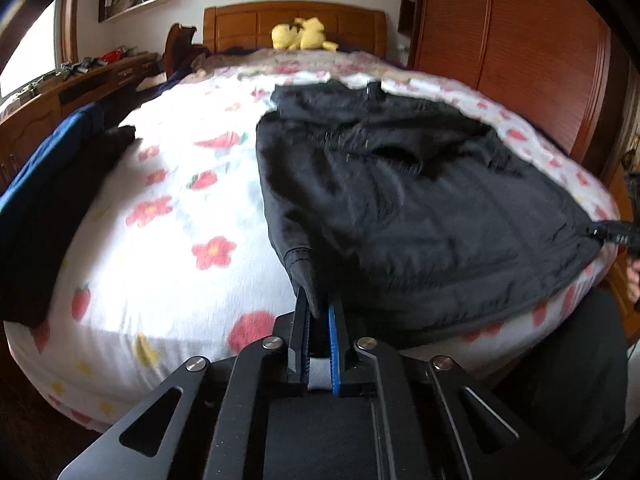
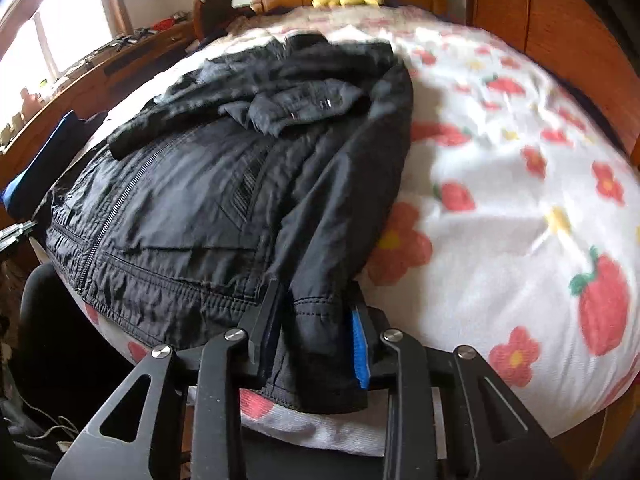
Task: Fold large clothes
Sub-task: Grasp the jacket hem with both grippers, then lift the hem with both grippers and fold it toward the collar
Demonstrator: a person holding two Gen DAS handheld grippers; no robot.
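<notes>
A black zip jacket (image 1: 420, 208) lies spread on the flowered bed cover (image 1: 180, 220), its hem toward me and its hood toward the headboard. In the left wrist view my left gripper (image 1: 318, 308) is shut on the cuff of the jacket's left sleeve (image 1: 300, 264), at the near edge of the bed. In the right wrist view the jacket (image 2: 200, 208) fills the left half. My right gripper (image 2: 316, 332) is shut on the other sleeve's cuff (image 2: 320, 320), which fills the gap between its fingers. The right gripper's tip (image 1: 614, 236) also shows at the jacket's right edge.
A pile of blue and black clothes (image 1: 52, 200) sits at the bed's left edge. A yellow plush toy (image 1: 300, 34) rests by the wooden headboard (image 1: 292, 20). A wooden wardrobe (image 1: 520, 60) stands on the right, a cluttered desk (image 1: 80, 84) on the left. A person's dark trouser leg (image 1: 560, 380) is near.
</notes>
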